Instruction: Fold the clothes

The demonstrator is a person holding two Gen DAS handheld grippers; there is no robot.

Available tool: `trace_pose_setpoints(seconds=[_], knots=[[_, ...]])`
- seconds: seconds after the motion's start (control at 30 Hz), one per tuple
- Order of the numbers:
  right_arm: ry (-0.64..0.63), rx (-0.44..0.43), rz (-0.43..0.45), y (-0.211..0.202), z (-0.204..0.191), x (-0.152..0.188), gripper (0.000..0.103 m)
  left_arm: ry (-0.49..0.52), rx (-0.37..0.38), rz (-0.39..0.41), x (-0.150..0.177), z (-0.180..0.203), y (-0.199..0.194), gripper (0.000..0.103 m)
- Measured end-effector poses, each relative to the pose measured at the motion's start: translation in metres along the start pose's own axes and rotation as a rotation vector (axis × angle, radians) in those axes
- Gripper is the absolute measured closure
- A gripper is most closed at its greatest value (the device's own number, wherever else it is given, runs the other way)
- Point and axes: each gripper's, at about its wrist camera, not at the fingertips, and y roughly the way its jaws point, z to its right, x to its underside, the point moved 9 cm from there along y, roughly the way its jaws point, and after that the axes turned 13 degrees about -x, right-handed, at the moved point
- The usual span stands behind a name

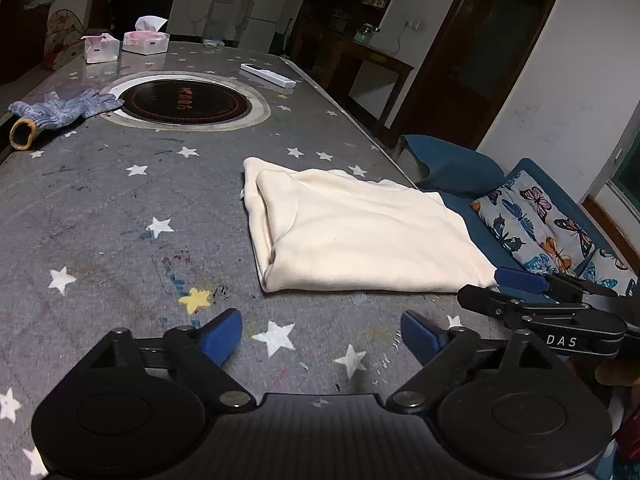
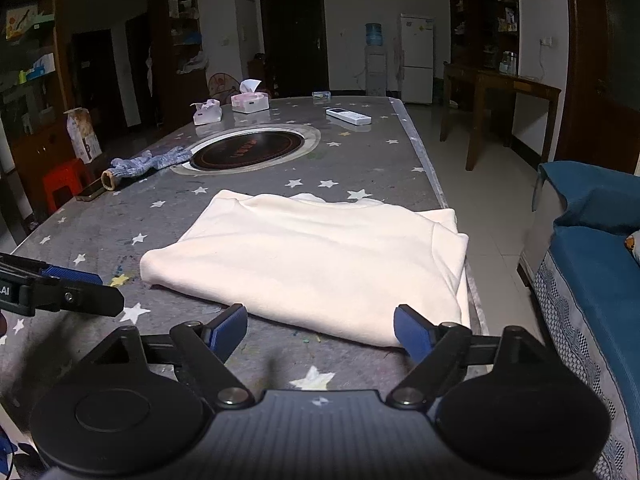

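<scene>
Cream folded garment lies on the grey star-patterned desk by its right edge. Left hand-held gripper and right hand-held gripper both hover released, grasping nothing.

Cream, plain folded garment, no print. Grey tablecloth with white stars, one yellow star, scattered paint flecks. Black round cooktop with reddish lettering, silver rim. Blue-white speckled knit gloves, tan cuff. Pink-and-white tissue boxes. White remote. Blue sofa; pillow light with blue, orange and purple butterflies. Left gripper black body, blue finger pads; right gripper same scheme. Red stool. White fridge. Dark brown doors and shelving. Blue bottle on white water dispenser.
</scene>
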Motion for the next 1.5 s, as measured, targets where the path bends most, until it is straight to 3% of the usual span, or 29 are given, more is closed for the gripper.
trace_pose_setpoints(seconds=[0.33, 0.7, 1.5], knots=[[0.018, 0.017, 0.014, -0.009, -0.007, 0.007, 0.012, 0.011, -0.034, 0.022, 0.004, 0.001, -0.010, 0.000], [0.033, 0.028, 0.037, -0.019, -0.012, 0.009, 0.004, 0.037, -0.084, 0.007, 0.010, 0.005, -0.012, 0.000], [0.018, 0.028, 0.025, -0.026, -0.030, 0.018, 0.000, 0.120, -0.214, 0.034, 0.018, 0.005, -0.026, 0.000]])
